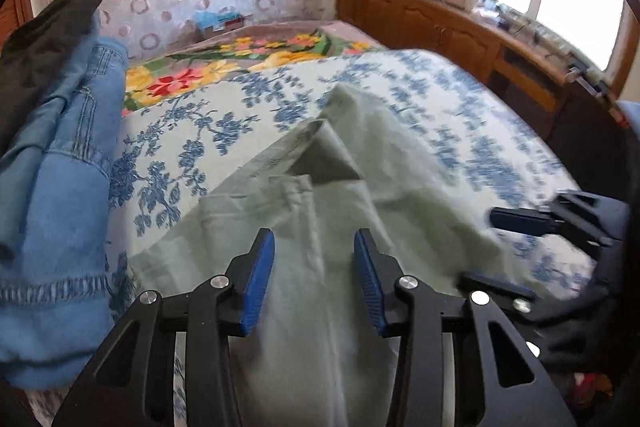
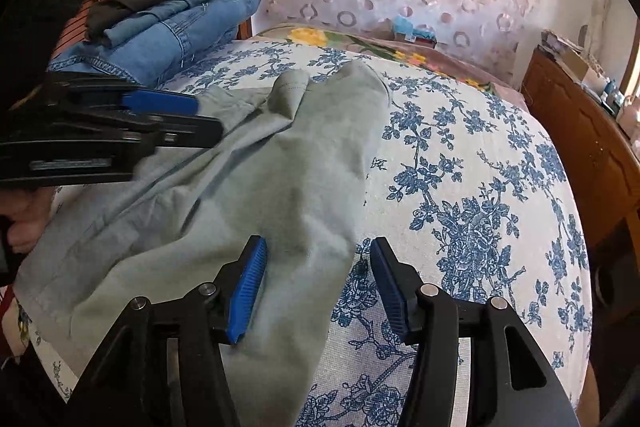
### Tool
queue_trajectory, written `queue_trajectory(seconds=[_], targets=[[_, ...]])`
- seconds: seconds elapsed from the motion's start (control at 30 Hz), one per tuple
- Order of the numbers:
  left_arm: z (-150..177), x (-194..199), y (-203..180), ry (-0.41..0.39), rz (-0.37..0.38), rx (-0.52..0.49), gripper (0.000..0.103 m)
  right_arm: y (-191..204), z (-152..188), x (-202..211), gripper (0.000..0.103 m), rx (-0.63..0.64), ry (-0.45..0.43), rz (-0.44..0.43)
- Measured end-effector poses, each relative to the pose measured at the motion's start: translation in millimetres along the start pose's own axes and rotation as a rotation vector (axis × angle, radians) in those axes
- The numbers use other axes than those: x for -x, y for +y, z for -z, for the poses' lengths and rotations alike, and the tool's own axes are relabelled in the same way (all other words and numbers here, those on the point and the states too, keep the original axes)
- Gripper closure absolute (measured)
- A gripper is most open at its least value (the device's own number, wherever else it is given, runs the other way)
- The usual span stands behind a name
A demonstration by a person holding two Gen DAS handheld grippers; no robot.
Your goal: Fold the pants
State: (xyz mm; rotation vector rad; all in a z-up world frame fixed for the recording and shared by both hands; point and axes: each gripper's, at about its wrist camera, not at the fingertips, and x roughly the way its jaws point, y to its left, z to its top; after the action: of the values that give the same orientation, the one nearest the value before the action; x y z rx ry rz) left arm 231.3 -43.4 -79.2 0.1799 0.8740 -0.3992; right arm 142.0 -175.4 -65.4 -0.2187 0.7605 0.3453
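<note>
Pale green pants [image 1: 320,187] lie rumpled on a bed with a blue-flowered sheet [image 1: 180,147], one hem end folded over toward the far side. My left gripper [image 1: 314,239] hovers open over the pants, the cloth lying beneath the gap between its blue pads and nothing pinched. My right gripper [image 2: 318,243] is open too, straddling the right edge of the pants [image 2: 280,167], one pad over the cloth and the other over the sheet [image 2: 460,187]. Each gripper shows in the other's view: the right gripper [image 1: 508,251] at the right edge, the left gripper [image 2: 200,119] at the left above the pants.
A stack of folded blue jeans [image 1: 60,167] with a dark garment [image 1: 48,27] on top sits at the bed's left. A bright floral blanket [image 1: 240,59] covers the far end. A wooden cabinet [image 1: 440,23] with clutter runs along the right under a window. A hand [image 2: 24,223] grips the left tool.
</note>
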Motion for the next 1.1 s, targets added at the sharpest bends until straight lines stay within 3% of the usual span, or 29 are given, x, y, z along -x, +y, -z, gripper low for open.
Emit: queue_trajectory(seconds=[0.2, 0.47, 0.7, 1.1], targets=[[-7, -18, 4, 0.035, -0.03, -0.003, 0.061, 1, 1, 1, 0.047, 0.007, -0.003, 0.008], [-8, -8, 16, -0.001, -0.044, 0.009, 0.098, 0, 1, 2, 0.047, 0.001, -0.003, 0.005], [-6, 29, 46, -0.078, -0.131, 0.041, 0.098, -1, 2, 2, 0.047, 0.003, -0.004, 0.011], [2, 41, 63, -0.097, -0.144, 0.07, 0.098, 0, 2, 2, 0.047, 0.013, -0.002, 0.018]])
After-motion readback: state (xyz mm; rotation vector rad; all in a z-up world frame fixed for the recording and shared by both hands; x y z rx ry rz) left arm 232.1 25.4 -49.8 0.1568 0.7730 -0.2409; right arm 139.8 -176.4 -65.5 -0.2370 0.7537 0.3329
